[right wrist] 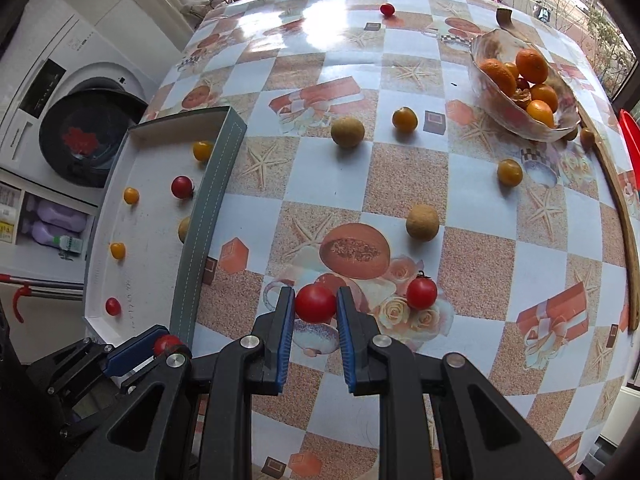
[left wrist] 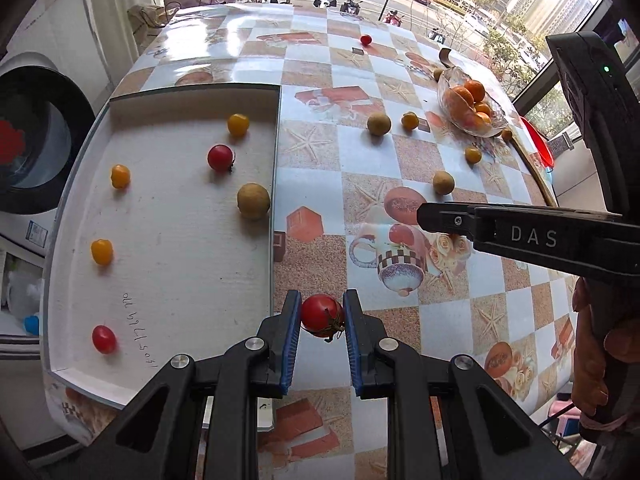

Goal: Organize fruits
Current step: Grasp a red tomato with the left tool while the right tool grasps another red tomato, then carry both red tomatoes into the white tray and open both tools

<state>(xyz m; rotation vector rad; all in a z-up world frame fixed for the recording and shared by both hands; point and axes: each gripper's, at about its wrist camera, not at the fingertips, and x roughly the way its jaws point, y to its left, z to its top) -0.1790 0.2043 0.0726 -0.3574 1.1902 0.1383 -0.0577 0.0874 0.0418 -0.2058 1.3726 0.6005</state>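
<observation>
red tomatoes (right wrist: 422, 293) 6 | yellow tomatoes (right wrist: 405, 119) 5 | large brown fruits (right wrist: 422, 222) 3 | tray (left wrist: 160, 312) 1 | glass bowl (right wrist: 520, 120) 1

Tray wall (right wrist: 208, 200) hides most of 1 brown fruit (right wrist: 184, 229) from my right cam. My left gripper (right wrist: 160, 346) is cut at the frame corner, its tomato (right wrist: 166, 343) half covered. Bowl contents (right wrist: 524, 80) overlap, can't count. Small dark tablecloth speck (right wrist: 453, 83) unreadable.

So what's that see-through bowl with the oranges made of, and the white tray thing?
The bowl looks like clear glass, or maybe hard plastic: you can see the oranges through its wavy, shiny wall. The tray looks like matte cardboard: dull white inside, with pen writing on it.
</observation>
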